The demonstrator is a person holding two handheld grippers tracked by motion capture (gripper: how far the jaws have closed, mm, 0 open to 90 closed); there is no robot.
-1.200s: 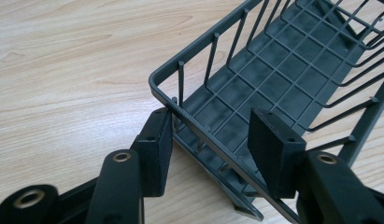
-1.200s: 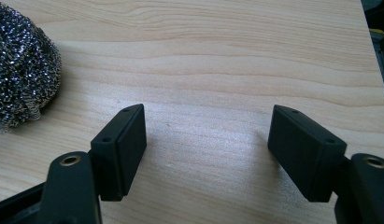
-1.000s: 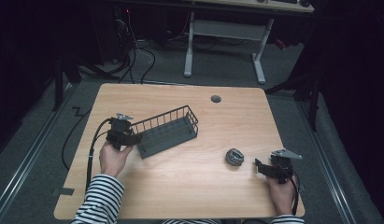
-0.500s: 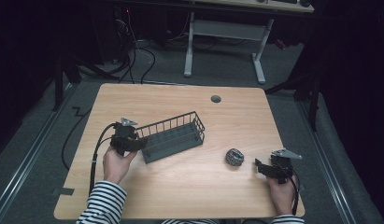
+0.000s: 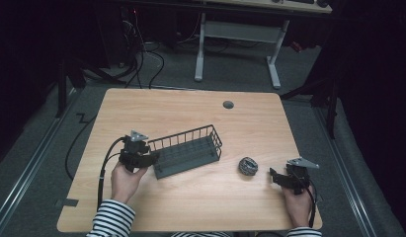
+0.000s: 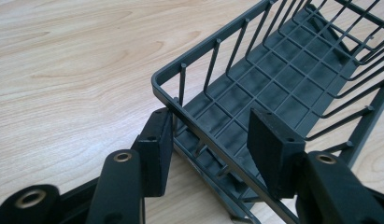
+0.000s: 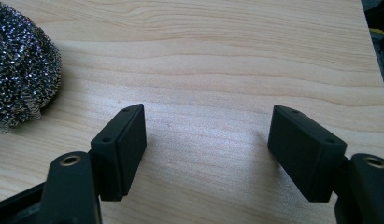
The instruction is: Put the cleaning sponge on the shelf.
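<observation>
A pale wooden worktop (image 5: 190,113) carries a dark wire basket (image 5: 186,150) left of centre, lying at a slant, and a small steel scouring ball (image 5: 248,166) to the right of it, the two apart. The left tongs (image 5: 147,159) stand wide at the basket's near left end, straddling its end wall: one pad touches the outside of the rim at the corner, the other sits inside over the grid floor, clear of the wire. The right tongs (image 5: 273,175) also gape wide, holding nothing, low over bare wood just right of the scouring ball; no writing can be read anywhere
</observation>
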